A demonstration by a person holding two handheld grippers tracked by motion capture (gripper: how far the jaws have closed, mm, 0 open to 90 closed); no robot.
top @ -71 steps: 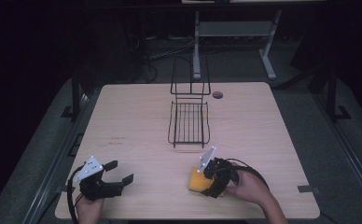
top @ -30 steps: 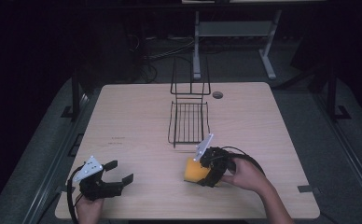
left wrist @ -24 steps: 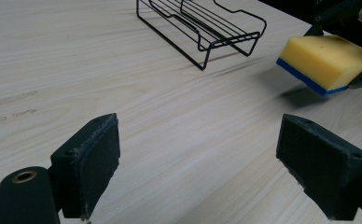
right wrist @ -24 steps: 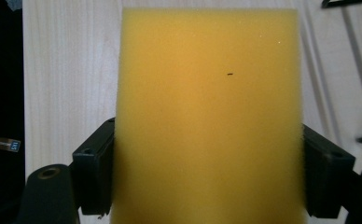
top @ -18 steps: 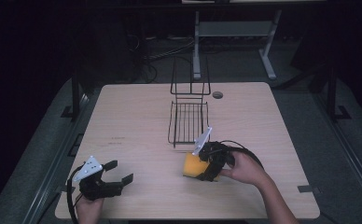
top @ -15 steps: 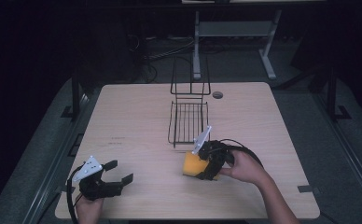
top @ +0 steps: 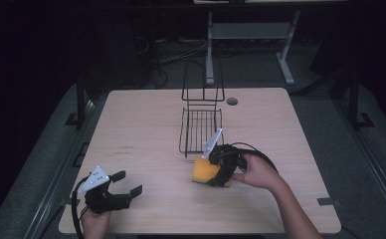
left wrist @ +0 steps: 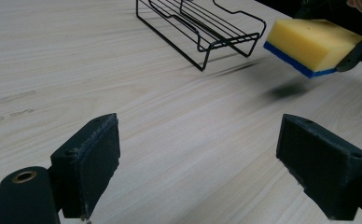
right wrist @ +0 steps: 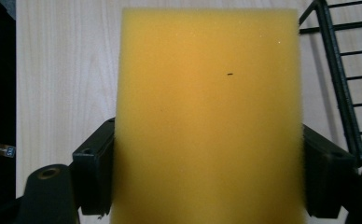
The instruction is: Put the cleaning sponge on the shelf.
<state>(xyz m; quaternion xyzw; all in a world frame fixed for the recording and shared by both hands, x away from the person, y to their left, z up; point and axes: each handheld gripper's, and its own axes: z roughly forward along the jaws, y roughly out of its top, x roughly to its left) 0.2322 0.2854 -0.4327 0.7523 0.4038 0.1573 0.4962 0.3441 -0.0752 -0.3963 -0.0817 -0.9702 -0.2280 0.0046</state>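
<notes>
Sponge (top: 204,171) was clamped by its two sides in my right claw (top: 220,168), held clear of the desk (top: 146,124) (you could see its shadow underneath in the left gripper view), yellow face up and blue layer on the bottom. It sat just off the near end of the black wire rack (top: 201,130), not touching it. My left claw (top: 123,183) was parked low at the near left corner of the desk, jaws spread wide with nothing between them, well apart from the sponge and pointing roughly toward it.
</notes>
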